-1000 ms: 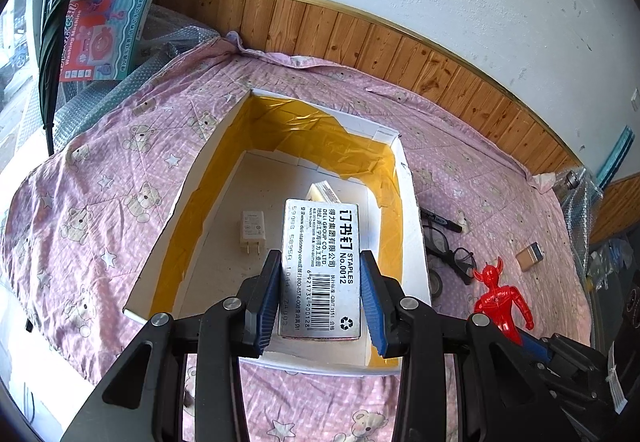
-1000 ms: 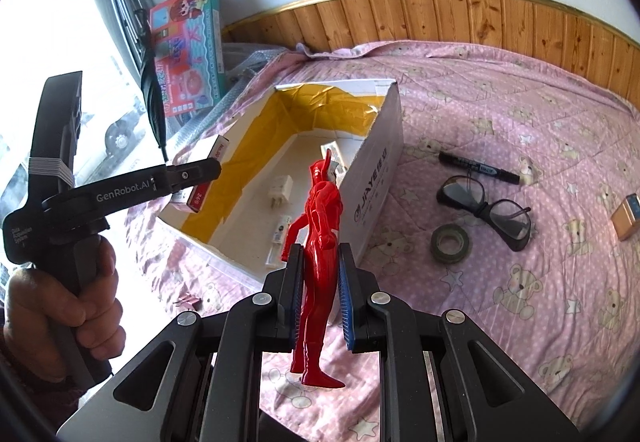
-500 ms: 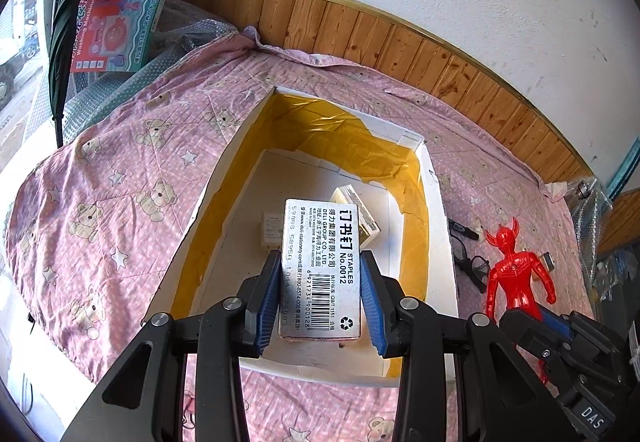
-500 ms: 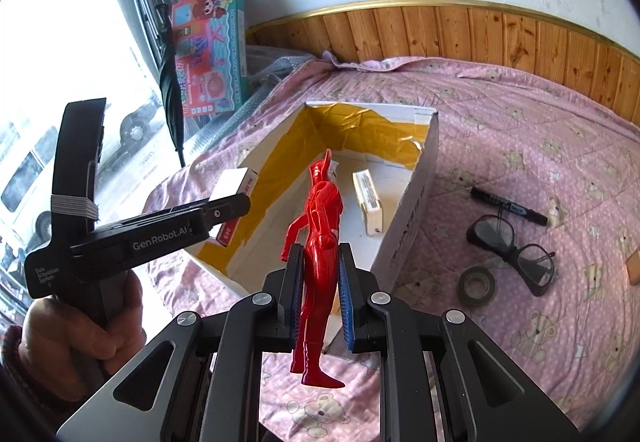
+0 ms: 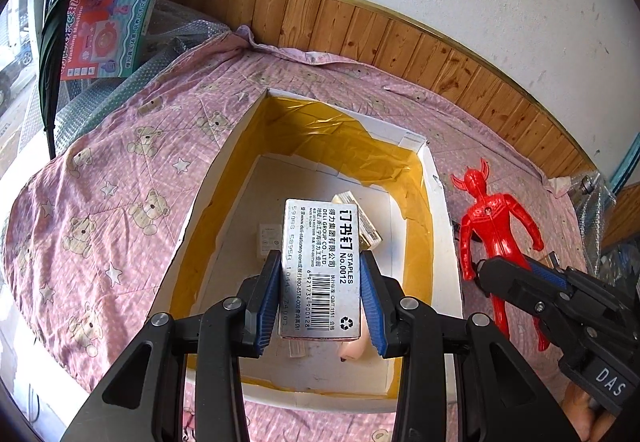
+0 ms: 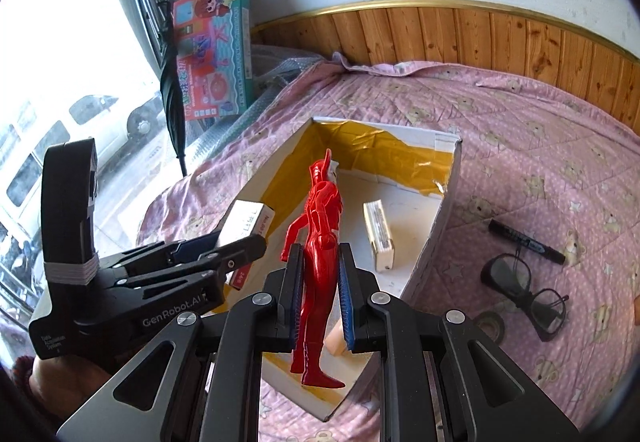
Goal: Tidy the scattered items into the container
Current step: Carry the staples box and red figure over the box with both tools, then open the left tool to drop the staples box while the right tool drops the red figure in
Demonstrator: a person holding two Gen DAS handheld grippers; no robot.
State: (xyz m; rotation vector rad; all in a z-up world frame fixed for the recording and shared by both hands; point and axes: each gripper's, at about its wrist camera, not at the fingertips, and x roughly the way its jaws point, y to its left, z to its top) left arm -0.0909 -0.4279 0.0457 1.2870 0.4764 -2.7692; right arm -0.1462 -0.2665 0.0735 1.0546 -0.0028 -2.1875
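My left gripper (image 5: 321,292) is shut on a silver staples box (image 5: 322,266), held over the open white cardboard box (image 5: 442,242) with yellow tape on its inner walls. My right gripper (image 6: 319,294) is shut on a red horned toy figure (image 6: 319,242), upright above the box's near end. In the left wrist view the red figure (image 5: 494,230) hangs just right of the box's right wall. The left gripper and its staples box (image 6: 250,222) show at the left of the right wrist view. A small carton (image 6: 378,236), a white charger (image 5: 269,238) and a beige item (image 5: 351,348) lie inside.
On the pink bear-print quilt (image 6: 560,162) right of the box lie a black marker (image 6: 526,240), black glasses (image 6: 524,292) and a tape roll (image 6: 490,324). A toy washing-machine package (image 6: 216,46) and a folded umbrella (image 6: 172,82) lean at the back left. Wooden panelling runs behind.
Both grippers have moved forward and closer together over the box. The red figure now hangs above the box's near end, and the staples box sits deeper over the interior.
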